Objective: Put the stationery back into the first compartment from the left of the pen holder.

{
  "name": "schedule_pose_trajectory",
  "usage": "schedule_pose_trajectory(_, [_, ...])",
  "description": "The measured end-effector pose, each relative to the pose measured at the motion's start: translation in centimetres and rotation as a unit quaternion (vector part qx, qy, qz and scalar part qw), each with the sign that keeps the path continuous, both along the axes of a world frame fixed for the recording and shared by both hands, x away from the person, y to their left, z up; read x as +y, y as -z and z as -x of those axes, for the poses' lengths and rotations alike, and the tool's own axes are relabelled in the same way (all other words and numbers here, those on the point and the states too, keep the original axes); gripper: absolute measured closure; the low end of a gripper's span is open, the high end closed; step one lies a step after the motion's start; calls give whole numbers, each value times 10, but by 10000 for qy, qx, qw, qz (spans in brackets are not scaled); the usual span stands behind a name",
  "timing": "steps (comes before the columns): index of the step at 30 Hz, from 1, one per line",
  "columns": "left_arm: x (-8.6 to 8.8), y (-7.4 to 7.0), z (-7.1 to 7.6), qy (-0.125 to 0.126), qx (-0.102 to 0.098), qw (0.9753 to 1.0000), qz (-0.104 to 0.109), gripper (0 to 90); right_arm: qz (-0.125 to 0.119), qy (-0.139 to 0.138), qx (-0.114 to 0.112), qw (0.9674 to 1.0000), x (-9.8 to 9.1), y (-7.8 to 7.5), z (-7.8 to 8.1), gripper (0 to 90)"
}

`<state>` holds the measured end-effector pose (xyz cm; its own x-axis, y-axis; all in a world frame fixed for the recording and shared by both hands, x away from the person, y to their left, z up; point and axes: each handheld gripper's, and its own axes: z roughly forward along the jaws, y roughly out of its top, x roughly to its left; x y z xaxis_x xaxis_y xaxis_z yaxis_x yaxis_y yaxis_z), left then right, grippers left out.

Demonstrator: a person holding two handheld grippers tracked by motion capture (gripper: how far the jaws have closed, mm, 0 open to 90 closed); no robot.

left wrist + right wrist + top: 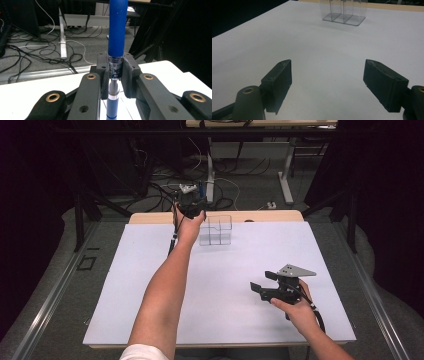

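Note:
A blue pen [117, 27] stands upright between the jaws of my left gripper [116, 75], which is shut on its clear barrel. In the high view my left gripper [192, 210] is at the far edge of the table, just left of a clear plastic organiser [216, 230] with several compartments. The pen [201, 190] pokes up above that hand. My right gripper [264, 282] hovers over the white table near the front right, jaws wide apart and empty. In the right gripper view the open gripper [328, 83] faces the organiser [344, 12] far ahead.
The white table top [220, 285] has a wooden strip [260, 216] along its far edge. Beyond it lie tangled cables [165, 195] and desk legs [286, 175] on a grey floor. Dark curtains flank both sides.

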<state>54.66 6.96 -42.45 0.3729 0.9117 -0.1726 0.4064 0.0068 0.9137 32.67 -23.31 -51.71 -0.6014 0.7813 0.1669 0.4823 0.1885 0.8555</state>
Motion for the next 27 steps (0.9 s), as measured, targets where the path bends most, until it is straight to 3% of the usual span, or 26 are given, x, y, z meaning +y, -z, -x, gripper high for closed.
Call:
schedule_pose_trajectory(1, [0, 2, 0, -15, 23, 10000, -9, 787, -201, -79, -112, 9997, 1, 2, -1, 222])
schedule_pose_trajectory(6, [3, 15, -4, -105, 104, 9999, -77, 788, -313, -68, -185, 9993, 2, 4, -2, 211])
schedule_pose_trajectory(10, [5, 24, -5, -146, 109, 9998, -106, 787, -278, -72, -211, 9994, 2, 5, -3, 204])
schedule_pose_trajectory(16, [6, 34, -5, -127, 379, 9989, -230, 783, -298, -54, -136, 9994, 3, 5, -3, 203])
schedule_pose_trajectory(18, [6, 34, -5, -99, 340, 9991, -238, 771, -301, -54, -142, 9994, 3, 5, -3, 203])
schedule_pose_trajectory(22, [7, 31, -2, -67, 316, 9991, -268, 706, -320, -68, -126, 9994, 3, 6, -3, 203])
schedule_pose_trajectory(27, [13, 31, 7, 42, 362, 9993, -109, 495, -303, -71, -203, 9993, 1, 6, -4, 201])
